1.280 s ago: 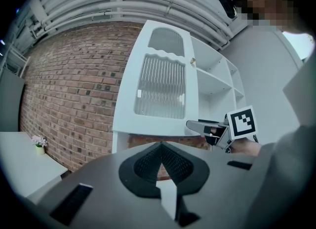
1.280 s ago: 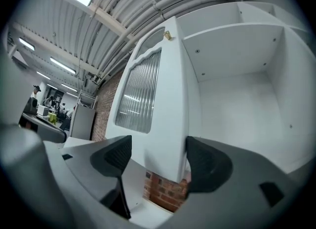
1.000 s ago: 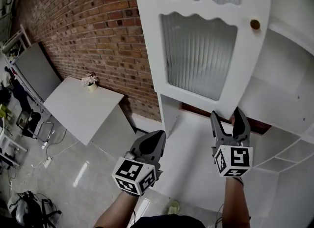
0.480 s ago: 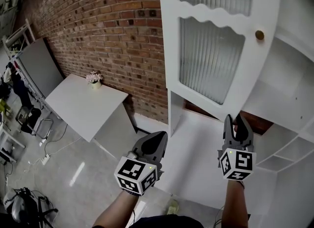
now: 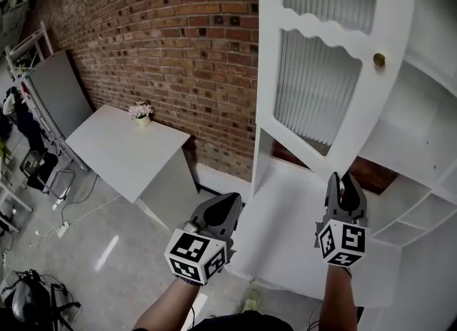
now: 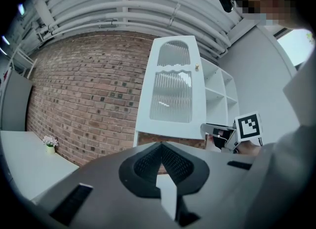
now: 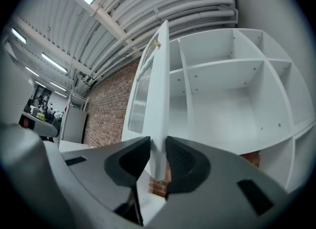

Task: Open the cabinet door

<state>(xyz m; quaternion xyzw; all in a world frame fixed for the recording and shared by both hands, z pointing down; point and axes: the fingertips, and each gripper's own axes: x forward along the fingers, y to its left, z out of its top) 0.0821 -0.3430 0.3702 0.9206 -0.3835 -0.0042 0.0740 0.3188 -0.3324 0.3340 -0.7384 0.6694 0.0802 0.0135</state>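
The white cabinet door (image 5: 318, 87) with ribbed glass panes and a small brass knob (image 5: 379, 59) stands swung out from the open shelves (image 5: 410, 144). My right gripper (image 5: 343, 178) has just been closing and is now shut on the door's lower corner. In the right gripper view the door's thin edge (image 7: 158, 99) is pinched between the two pads, with my right gripper (image 7: 157, 160) pointing about level. My left gripper (image 5: 227, 202) is shut with nothing in it, held to the left of the door. The left gripper view shows its jaws (image 6: 160, 156) meeting and the door (image 6: 175, 90) beyond.
A brick wall (image 5: 164, 51) runs behind the cabinet. A white table (image 5: 121, 155) with a small flower pot (image 5: 141, 112) stands at the left. The white lower cabinet top (image 5: 300, 230) lies under the grippers. A grey panel (image 5: 53, 98) and clutter sit at far left.
The right gripper's jaws went from wide open to closed on the door's lower edge. The door has swung further out and looks narrower. Both grippers shifted with it.
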